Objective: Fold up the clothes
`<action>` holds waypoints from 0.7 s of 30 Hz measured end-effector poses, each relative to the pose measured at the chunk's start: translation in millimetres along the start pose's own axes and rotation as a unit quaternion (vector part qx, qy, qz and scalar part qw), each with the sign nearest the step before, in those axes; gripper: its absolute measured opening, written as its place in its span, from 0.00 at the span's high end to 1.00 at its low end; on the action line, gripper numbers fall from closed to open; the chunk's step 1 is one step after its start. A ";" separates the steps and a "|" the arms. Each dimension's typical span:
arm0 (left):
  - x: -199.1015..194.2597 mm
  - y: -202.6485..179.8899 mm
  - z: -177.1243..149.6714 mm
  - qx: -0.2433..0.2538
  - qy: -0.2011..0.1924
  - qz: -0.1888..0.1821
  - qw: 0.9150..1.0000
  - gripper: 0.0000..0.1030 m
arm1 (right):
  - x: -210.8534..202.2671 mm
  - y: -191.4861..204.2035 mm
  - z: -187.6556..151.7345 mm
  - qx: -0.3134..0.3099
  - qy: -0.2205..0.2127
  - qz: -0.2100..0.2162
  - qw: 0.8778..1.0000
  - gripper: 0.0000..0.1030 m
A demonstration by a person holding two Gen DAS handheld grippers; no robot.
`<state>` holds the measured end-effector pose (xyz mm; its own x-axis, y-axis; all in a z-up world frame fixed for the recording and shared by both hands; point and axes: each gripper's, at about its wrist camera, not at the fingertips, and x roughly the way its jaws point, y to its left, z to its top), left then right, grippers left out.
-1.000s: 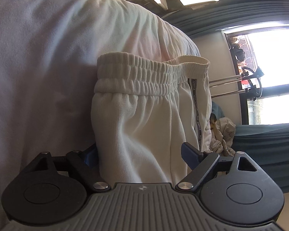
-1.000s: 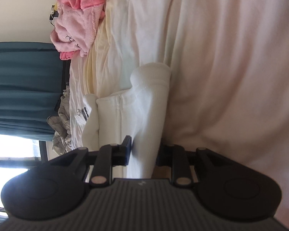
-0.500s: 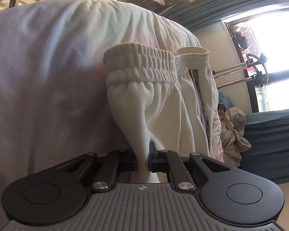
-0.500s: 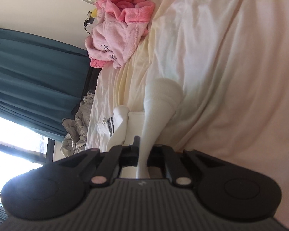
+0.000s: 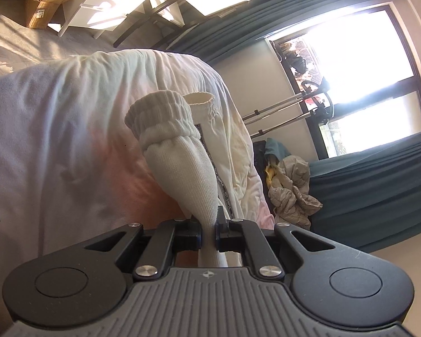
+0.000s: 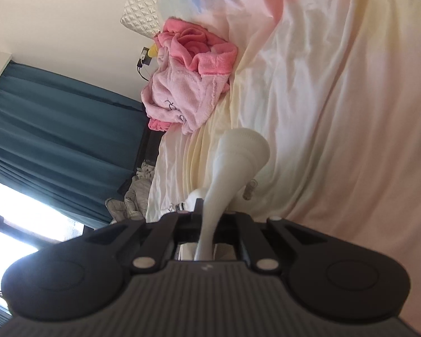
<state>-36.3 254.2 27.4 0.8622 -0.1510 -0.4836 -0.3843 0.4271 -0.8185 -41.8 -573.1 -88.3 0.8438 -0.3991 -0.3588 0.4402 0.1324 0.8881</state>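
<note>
Cream ribbed trousers with an elastic waistband and a printed side stripe hang from my left gripper, which is shut on the fabric just below the waistband. The cloth is pulled into a taut cone above the white bed cover. In the right wrist view, my right gripper is shut on another part of the same cream trousers, bunched into a narrow strip and lifted off the pale sheet.
A pink fleece garment is piled near the bed's far edge, below a quilted headboard. Teal curtains, a bright window, a beige jacket heap and a metal rack stand beyond the bed.
The left gripper closed on the trousers below the waistband and the right tightened its grip. Both then lifted, stretching the fabric into narrow cones, and both views tilted upward.
</note>
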 end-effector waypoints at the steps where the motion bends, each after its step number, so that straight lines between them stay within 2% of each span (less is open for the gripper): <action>1: -0.8 2.5 -1.0 -0.002 0.001 -0.001 1.000 0.91 | -2.4 1.7 1.3 -0.006 -0.008 0.000 1.000 0.97; 8: 7.8 8.7 -1.5 -0.009 0.001 0.000 1.000 0.91 | 2.6 12.8 0.0 -0.052 -0.010 -0.012 0.999 0.97; 14: 28.4 -20.9 13.6 -0.011 -0.029 -0.022 0.999 0.91 | 33.0 63.7 -9.2 -0.125 -0.029 0.004 0.992 0.97; 19: 84.3 -66.5 41.5 0.021 -0.039 -0.024 0.999 0.91 | 60.0 109.3 -17.3 -0.189 -0.046 0.020 0.981 0.97; 21: 116.3 -80.1 54.1 0.032 -0.044 -0.015 0.998 0.91 | 87.7 134.5 -26.3 -0.221 -0.049 0.022 0.974 0.97</action>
<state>112.6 250.6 53.5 0.8993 -0.0867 -0.4286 -0.3391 0.4806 -0.8087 99.5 -566.4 -7.9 0.8415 -0.4655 -0.2742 0.5111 0.5211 0.6836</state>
